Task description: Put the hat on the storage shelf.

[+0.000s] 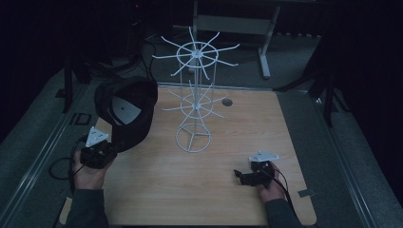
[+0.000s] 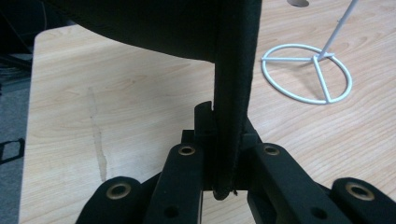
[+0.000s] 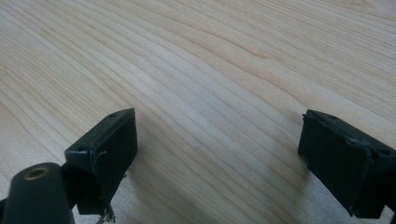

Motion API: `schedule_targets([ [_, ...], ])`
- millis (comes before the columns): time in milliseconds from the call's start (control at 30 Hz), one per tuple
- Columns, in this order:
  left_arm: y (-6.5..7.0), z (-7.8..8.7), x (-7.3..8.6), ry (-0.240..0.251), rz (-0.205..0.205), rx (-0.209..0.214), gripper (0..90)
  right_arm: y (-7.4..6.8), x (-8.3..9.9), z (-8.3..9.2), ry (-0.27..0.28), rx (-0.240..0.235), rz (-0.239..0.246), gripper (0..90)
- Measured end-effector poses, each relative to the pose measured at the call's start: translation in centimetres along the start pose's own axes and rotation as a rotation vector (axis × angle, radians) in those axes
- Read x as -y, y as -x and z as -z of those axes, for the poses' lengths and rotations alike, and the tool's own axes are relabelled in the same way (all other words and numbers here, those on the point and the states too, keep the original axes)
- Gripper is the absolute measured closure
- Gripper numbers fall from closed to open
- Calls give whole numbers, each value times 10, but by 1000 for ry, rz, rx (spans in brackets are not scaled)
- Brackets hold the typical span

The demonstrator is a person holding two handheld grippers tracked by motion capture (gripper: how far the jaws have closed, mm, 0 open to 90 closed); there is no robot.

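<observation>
black jaws of the left gripper [image 1: 105, 148] clamp the brim of a black cap [image 1: 127, 110], lifted over the wooden table's [image 1: 190, 199] left edge. the right gripper [image 1: 241, 176] rests low with jaws spread wide, nothing between. farther back stands a white wire rack [image 1: 195, 95].

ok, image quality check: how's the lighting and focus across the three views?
High view: dim, underexposed, room beyond the table near black, so the black cap loses detail while the white wire rack stands out. Left gripper view: brighter, the cap's brim a flat dark mass. Right gripper view: evenly lit, wood grain sharp, near jaws soft, slight shadows beneath.
</observation>
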State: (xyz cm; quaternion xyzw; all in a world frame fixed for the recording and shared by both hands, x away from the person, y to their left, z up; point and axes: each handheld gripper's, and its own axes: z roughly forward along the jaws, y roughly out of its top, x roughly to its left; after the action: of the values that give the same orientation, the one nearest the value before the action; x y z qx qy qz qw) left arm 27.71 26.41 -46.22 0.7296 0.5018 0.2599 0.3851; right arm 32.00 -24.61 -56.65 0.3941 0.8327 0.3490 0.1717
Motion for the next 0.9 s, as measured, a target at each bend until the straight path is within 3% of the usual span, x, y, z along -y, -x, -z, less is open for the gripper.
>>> schedule_targets([
  [900,-4,10,-23,52,-8,-40,862,0,0,0,0,0,-2,117],
])
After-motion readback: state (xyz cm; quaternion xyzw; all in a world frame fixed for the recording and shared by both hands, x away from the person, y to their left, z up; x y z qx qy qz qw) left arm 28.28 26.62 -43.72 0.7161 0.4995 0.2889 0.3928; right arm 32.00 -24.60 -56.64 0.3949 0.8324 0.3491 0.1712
